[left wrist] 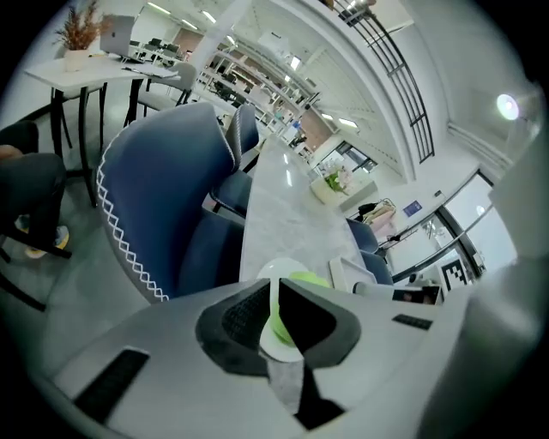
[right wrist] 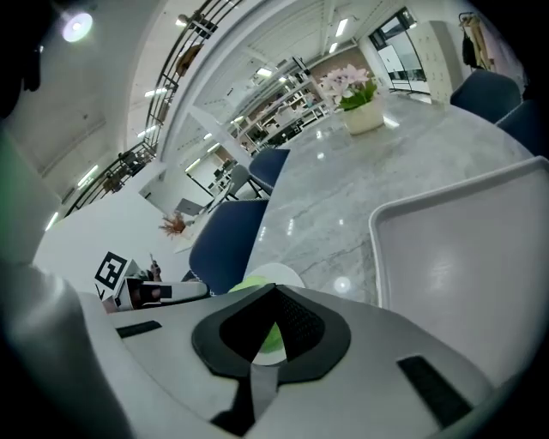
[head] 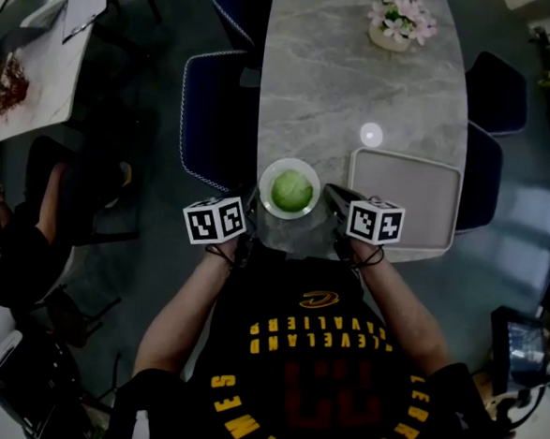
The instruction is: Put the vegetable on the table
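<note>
A round green vegetable (head: pixel 292 191) lies in a white bowl (head: pixel 271 173) at the near end of the marble table (head: pixel 360 79). My left gripper (head: pixel 249 207) hovers just left of the bowl, jaws shut and empty. My right gripper (head: pixel 336 200) sits just right of the bowl, also shut on nothing. In the left gripper view the vegetable (left wrist: pixel 310 279) and the bowl (left wrist: pixel 283 268) show just past the left gripper (left wrist: pixel 274 287). In the right gripper view the vegetable (right wrist: pixel 249 284) peeks out behind the right gripper (right wrist: pixel 274 293).
An empty grey tray (head: pixel 404 200) lies to the right of the bowl. A pot of pink flowers (head: pixel 400 22) stands at the far end of the table. Dark blue chairs (head: pixel 207 115) line both sides, and a white desk (head: pixel 37 66) is at the far left.
</note>
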`<state>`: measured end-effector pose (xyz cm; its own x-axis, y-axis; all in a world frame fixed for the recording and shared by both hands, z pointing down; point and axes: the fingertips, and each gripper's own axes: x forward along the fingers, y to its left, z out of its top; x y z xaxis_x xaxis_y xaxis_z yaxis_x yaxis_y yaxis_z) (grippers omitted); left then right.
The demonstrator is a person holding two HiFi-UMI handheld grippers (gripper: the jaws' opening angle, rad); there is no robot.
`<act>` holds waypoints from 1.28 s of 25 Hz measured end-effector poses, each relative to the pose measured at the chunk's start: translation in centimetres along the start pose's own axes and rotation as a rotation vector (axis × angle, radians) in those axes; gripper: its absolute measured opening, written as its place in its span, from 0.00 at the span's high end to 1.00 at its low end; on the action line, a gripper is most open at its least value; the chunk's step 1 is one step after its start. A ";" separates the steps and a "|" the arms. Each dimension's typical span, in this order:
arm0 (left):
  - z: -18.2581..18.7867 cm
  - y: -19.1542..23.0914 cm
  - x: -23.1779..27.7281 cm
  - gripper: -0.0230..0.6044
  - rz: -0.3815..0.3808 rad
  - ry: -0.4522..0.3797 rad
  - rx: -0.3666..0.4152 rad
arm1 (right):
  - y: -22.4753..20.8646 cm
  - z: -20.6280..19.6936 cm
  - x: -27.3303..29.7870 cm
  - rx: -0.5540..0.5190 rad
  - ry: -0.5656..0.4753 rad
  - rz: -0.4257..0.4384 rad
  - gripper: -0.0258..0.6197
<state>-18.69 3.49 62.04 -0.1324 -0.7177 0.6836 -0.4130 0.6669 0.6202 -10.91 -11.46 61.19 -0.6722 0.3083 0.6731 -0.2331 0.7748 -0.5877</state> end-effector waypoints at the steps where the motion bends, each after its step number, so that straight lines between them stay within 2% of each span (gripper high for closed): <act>1: 0.3 -0.6 -0.4 0.91 -0.012 -0.019 0.009 | 0.6 0.2 -0.5 -0.020 -0.012 0.011 0.96; 3: 0.8 -2.1 -1.3 0.91 -0.043 -0.052 0.042 | 1.9 0.6 -1.5 -0.061 -0.039 0.027 0.96; 4: 1.1 -3.1 -1.7 0.96 -0.065 -0.067 0.066 | 2.6 0.9 -2.0 -0.080 -0.056 0.036 0.96; 9: 2.2 -8.6 -3.4 0.96 -0.189 -0.124 0.194 | 6.2 3.0 -4.9 -0.167 -0.148 0.070 0.96; 15: 3.2 -14.3 -5.5 0.96 -0.276 -0.208 0.308 | 8.2 5.4 -7.4 -0.309 -0.198 0.091 0.96; 19: 3.9 -16.7 -6.9 0.96 -0.286 -0.268 0.344 | 9.9 7.1 -8.9 -0.387 -0.240 0.150 0.96; 27: 5.4 -21.1 -10.2 0.96 -0.241 -0.421 0.445 | 12.5 9.7 -12.8 -0.503 -0.346 0.220 0.96; 32: 6.1 -24.6 -12.1 0.96 -0.267 -0.479 0.482 | 13.8 11.7 -16.2 -0.556 -0.443 0.235 0.96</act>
<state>-12.40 -5.43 36.18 -0.3056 -0.9262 0.2207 -0.8226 0.3736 0.4288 -11.51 -12.21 36.88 -0.9081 0.3396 0.2451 0.2617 0.9170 -0.3010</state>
